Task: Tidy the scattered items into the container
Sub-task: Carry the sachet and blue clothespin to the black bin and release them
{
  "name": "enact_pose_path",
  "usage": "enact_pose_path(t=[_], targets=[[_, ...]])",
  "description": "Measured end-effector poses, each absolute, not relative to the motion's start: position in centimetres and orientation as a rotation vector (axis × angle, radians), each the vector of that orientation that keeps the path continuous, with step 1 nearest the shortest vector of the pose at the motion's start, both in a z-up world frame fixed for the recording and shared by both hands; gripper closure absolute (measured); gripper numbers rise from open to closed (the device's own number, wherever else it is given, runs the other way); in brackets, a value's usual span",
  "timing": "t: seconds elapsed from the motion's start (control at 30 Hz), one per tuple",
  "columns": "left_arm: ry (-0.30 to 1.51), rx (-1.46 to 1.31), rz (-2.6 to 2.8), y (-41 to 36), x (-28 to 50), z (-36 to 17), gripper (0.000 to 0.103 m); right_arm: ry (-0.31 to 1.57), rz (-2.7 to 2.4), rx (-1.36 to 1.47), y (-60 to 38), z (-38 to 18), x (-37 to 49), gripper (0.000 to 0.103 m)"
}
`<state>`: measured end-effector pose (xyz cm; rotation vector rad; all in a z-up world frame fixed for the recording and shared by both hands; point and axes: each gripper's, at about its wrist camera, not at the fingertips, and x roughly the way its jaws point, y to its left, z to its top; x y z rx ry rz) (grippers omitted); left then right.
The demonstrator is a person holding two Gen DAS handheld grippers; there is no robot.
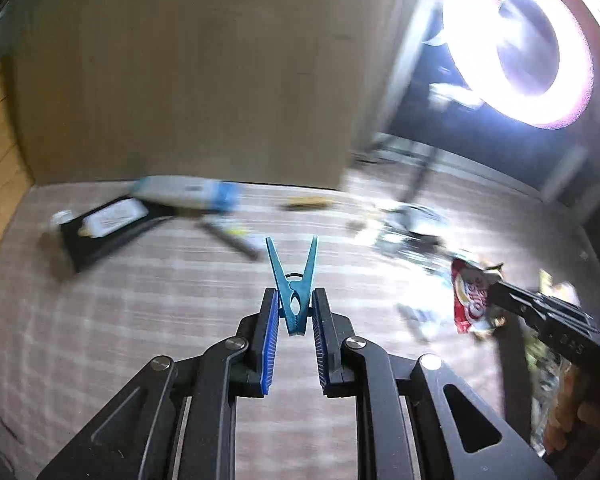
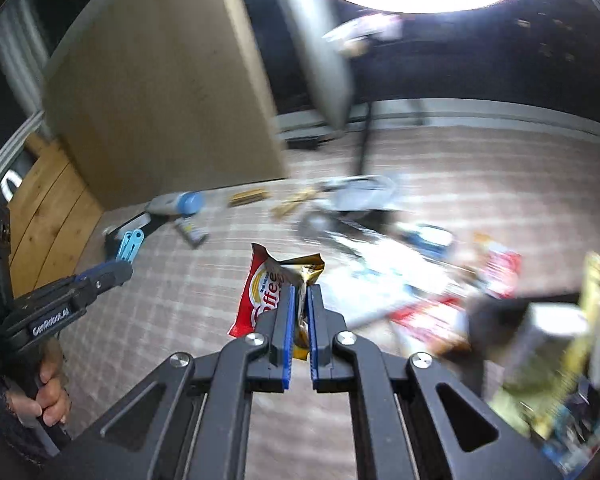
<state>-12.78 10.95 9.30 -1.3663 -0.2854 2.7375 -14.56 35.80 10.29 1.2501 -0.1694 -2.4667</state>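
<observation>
blue clothespin (image 1: 296, 300) sits clamped in the left gripper (image 1: 296, 312), pads pressing its spring end. it looks like light, rigid plastic, smooth enough to pivot if gripped off-centre; the hold near the pivot seems the safest place. its long axis runs straight along the fingers, the two open legs spreading in a v away from the camera, toothed end toward the camera. it hangs in the air above the striped cloth (image 1: 140, 320), touching nothing else.

red coffee sachet (image 2: 266, 292) is pinched in the right gripper (image 2: 299, 312), jaws nearly together on its crumpled gold edge. judged very light, soft, crinkly foil; likely to flap and slip, so a hold well inside the seam is better than at the corner. its long axis points up and away from the fingers, body leaning to the left of the jaws. also airborne.

outward: a white bottle with blue cap (image 1: 188, 194) lies on its side by the black tray (image 1: 84, 256), which holds a pale packet and may be the container; cannot tell for sure. more packets are scattered to the right, blurred. a bare hand (image 2: 50, 396) holds the left tool's handle. ring light (image 1: 520, 48) glares above.
</observation>
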Motion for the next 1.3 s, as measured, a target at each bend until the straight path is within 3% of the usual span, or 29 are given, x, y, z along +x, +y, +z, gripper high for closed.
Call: enact_pose_path(t=[0.4, 0.67, 0.97, 1.0, 1.03, 1.07, 1.1, 1.3], targets=[[-0.039, -1.23, 2.356, 29.7, -9.6, 11.5, 0.088, -0.415, -2.86, 1.295, 53.3, 12.6, -4.6, 0.097], [0.103, -1.14, 2.197, 39.0, -6.1, 12.7, 0.088, -0.502, -2.991, 1.311, 58.0, 13.1, 0.1, 0.097], [0.185, -1.064, 2.16, 44.3, -4.4, 13.6, 0.087, -0.533, -3.079, 1.307, 59.9, 13.5, 2.2, 0.094], [0.201, -1.066, 2.177, 44.7, -4.4, 13.7, 0.076, -0.531, -3.091, 1.319, 60.0, 13.6, 2.3, 0.084], [0.224, -1.083, 2.187, 45.1, -4.6, 13.7, 0.048, -0.538, -3.11, 1.332, 60.1, 13.7, 2.4, 0.064], [0.232, -1.091, 2.191, 45.4, -4.7, 13.7, 0.039, -0.555, -3.13, 1.316, 60.3, 13.9, 2.7, 0.055], [0.226, -1.078, 2.196, 45.3, -4.7, 13.8, 0.038, -0.573, -3.146, 1.278, 60.4, 14.2, 3.0, 0.049], [0.246, -1.04, 2.227, 44.5, -4.6, 14.7, 0.038, -0.558, -3.137, 1.263, 60.1, 14.6, 2.4, 0.049]])
